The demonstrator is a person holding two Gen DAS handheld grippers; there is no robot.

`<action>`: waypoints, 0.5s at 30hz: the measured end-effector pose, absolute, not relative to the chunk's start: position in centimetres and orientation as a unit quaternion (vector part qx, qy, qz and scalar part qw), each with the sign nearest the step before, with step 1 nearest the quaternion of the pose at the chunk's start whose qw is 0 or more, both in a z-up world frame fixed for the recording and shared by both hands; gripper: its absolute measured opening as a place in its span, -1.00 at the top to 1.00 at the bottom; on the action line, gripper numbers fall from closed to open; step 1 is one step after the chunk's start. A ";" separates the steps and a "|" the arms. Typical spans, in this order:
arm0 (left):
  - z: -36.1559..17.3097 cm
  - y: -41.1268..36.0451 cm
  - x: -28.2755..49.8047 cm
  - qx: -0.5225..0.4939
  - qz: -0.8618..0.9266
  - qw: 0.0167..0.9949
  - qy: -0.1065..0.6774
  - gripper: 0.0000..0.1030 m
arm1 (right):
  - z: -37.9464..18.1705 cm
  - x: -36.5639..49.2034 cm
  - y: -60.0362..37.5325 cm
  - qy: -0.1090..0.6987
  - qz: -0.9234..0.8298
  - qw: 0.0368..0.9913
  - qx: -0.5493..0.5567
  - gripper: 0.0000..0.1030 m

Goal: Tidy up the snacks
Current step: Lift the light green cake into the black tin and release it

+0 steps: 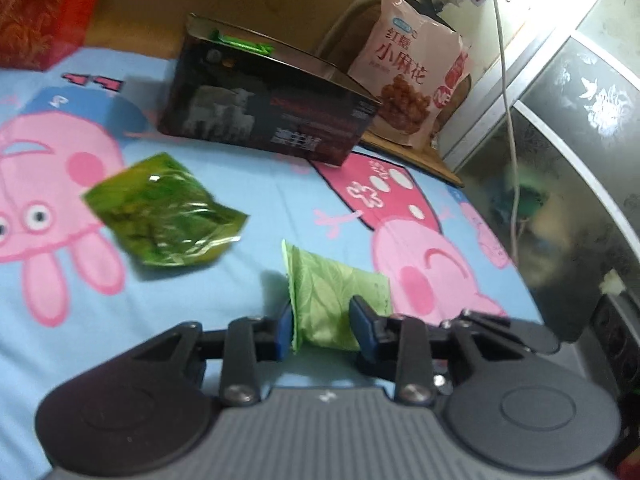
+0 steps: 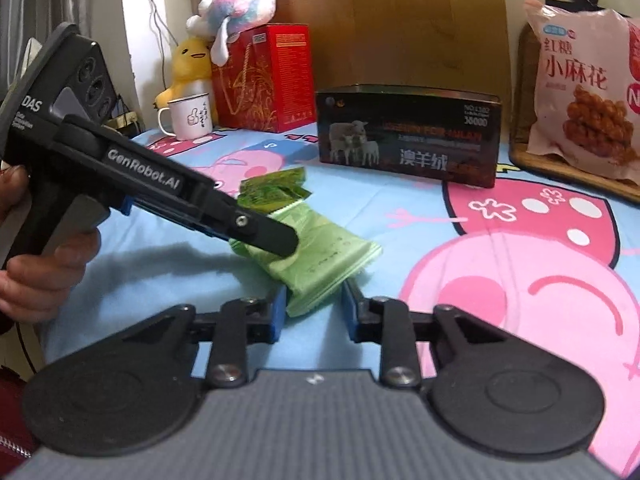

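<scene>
A pale green snack packet (image 1: 332, 300) (image 2: 320, 264) lies on the blue cartoon bedsheet (image 1: 248, 176). My left gripper (image 1: 322, 330) has its jaws on both sides of the packet and looks closed on it; it shows in the right wrist view (image 2: 276, 240) pressing on the packet's left end. My right gripper (image 2: 314, 312) is open around the packet's near end. A shiny dark green packet (image 1: 160, 212) (image 2: 272, 192) lies just beyond. A dark open box (image 1: 264, 120) (image 2: 408, 132) with a sheep picture stands further back.
A big pink snack bag (image 1: 416, 80) (image 2: 588, 92) leans on a wooden tray (image 2: 568, 176) at the right. A red box (image 2: 264, 80), a white mug (image 2: 188, 116) and plush toys (image 2: 232, 4) stand at the back left. A dark cabinet (image 1: 560, 160) is at the bed's right.
</scene>
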State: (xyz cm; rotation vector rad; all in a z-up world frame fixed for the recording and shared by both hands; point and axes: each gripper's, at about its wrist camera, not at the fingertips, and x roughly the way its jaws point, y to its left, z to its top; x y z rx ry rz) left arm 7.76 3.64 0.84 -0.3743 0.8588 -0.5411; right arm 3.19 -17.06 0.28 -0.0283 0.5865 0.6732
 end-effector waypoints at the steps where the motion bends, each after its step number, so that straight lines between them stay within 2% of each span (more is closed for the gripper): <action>1: 0.9 3.2 8.2 -0.180 -0.264 0.854 0.411 0.42 | 0.3 3.2 -17.2 0.284 0.322 0.903 -0.014 0.62; 7: 3.3 1.2 10.7 -0.165 -0.290 0.860 0.387 0.42 | 1.7 4.5 -18.7 0.264 0.275 0.924 0.000 0.62; 15: 8.9 0.9 17.0 -0.153 -0.274 0.897 0.311 0.42 | 6.1 11.3 -18.2 0.180 0.246 0.952 -0.011 0.62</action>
